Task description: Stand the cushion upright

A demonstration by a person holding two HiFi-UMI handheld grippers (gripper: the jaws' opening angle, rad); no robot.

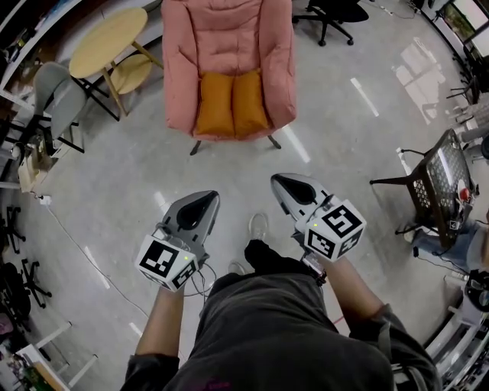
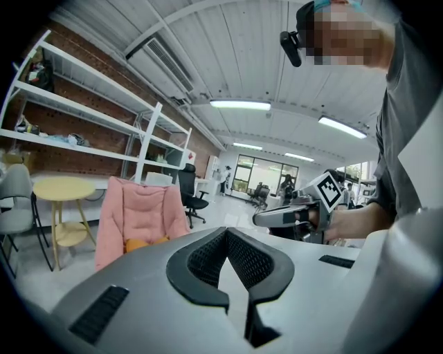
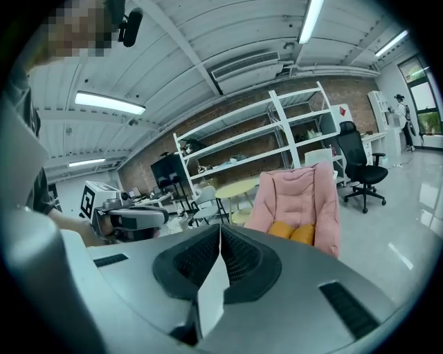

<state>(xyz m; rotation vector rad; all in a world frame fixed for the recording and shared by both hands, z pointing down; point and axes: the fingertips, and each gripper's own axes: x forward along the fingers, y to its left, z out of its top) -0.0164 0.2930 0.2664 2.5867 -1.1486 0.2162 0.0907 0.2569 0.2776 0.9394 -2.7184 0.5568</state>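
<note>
Grey workshop floor [image 1: 137, 198] between me and the pink armchair [image 1: 229, 38]. Orange cushion [image 1: 231, 103] lies on its seat, well ahead. Left gripper [image 1: 205, 197] and right gripper [image 1: 280, 182] are both pressed together, empty. Risk: arriving closed, I'd only shove the soft cushion flatter.

A pink padded armchair [image 1: 229, 53] on dark legs stands on the glossy grey floor [image 1: 328, 130]. Left of it is a round pale wooden side table [image 1: 107, 42] with a lower shelf, and a grey chair [image 1: 61, 95] just beside that. A black wheeled office chair [image 1: 328, 11] sits behind, with white metal shelving [image 3: 280, 117] further back
</note>
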